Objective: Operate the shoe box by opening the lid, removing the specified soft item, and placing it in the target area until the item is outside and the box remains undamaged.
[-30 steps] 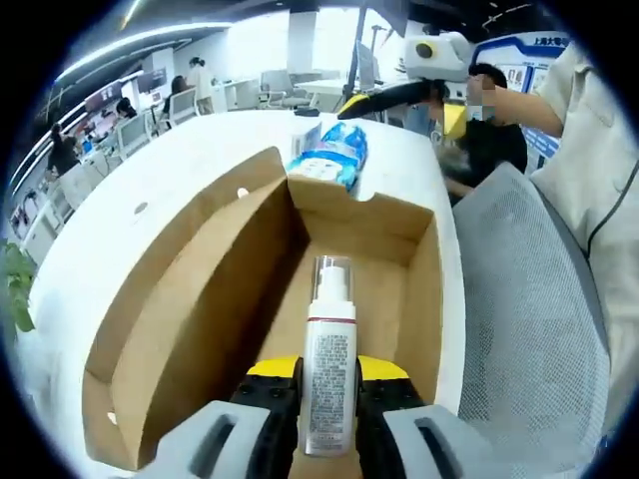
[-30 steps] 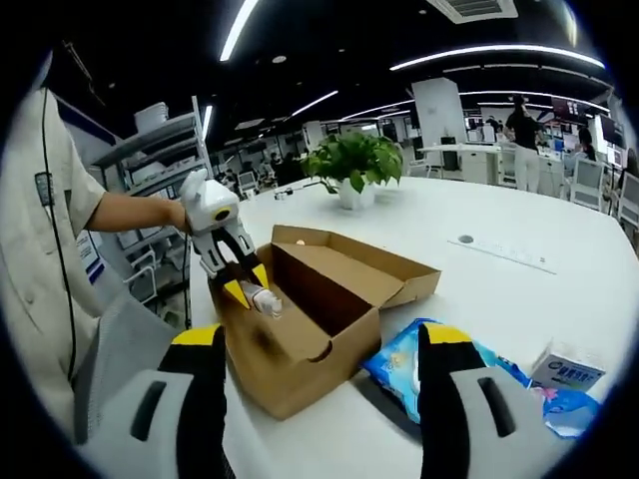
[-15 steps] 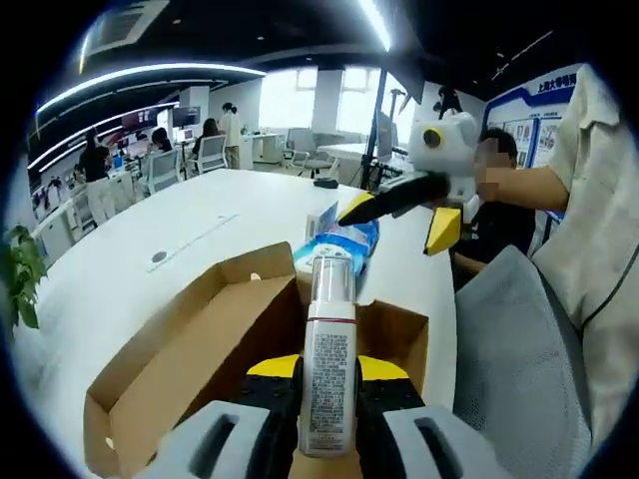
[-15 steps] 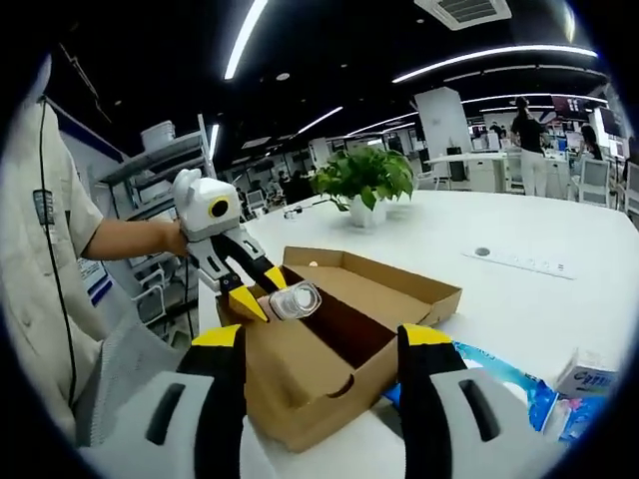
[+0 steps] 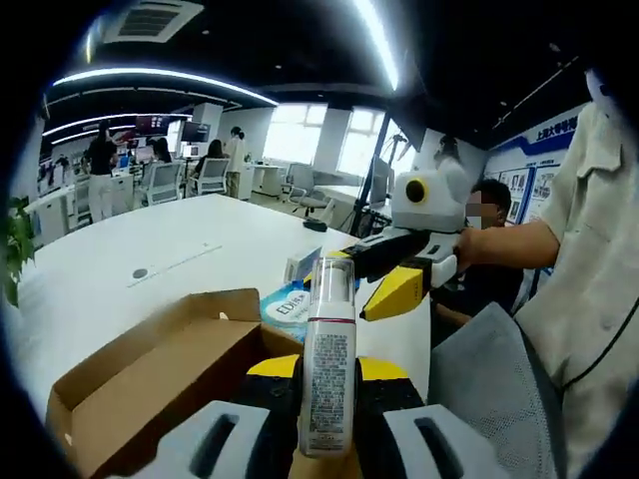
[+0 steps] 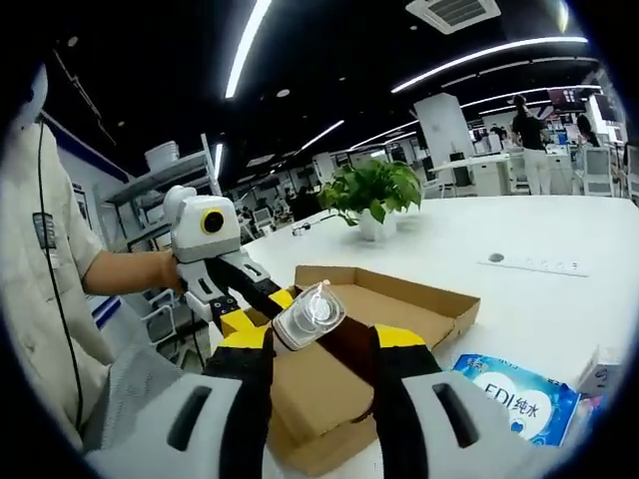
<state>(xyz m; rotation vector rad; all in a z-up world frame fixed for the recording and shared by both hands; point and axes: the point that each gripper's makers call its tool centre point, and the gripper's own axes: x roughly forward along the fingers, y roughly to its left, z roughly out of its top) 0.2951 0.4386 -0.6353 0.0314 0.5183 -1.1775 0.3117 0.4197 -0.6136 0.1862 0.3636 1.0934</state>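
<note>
One second has taken the white spray bottle with the clear cap point(image 5: 328, 369) from down inside the open brown cardboard shoe box point(image 5: 150, 384) to well above its rim, and the left gripper point(image 5: 327, 404) still has its yellow-tipped fingers closed tight on the bottle's body. In the right gripper view that same bottle point(image 6: 309, 315) hangs cap-first over the box point(image 6: 389, 309), carried by the left gripper point(image 6: 262, 299), so the item looks out of the box and only the set-down remains. The lid lies folded back and the box walls look whole, no crush that I can see. The right gripper point(image 6: 321, 364) has drawn its fingers closer together than a second ago, yet they hold nothing, a gap standing between them. Across the white bench point(image 6: 559, 299), the blue soft tissue pack point(image 6: 514, 394) lies just beside the box, a likely spot for the drop. Further back a green potted plant point(image 6: 372, 190) stands on the bench, with office chairs, desks and people beyond under long ceiling lights
</note>
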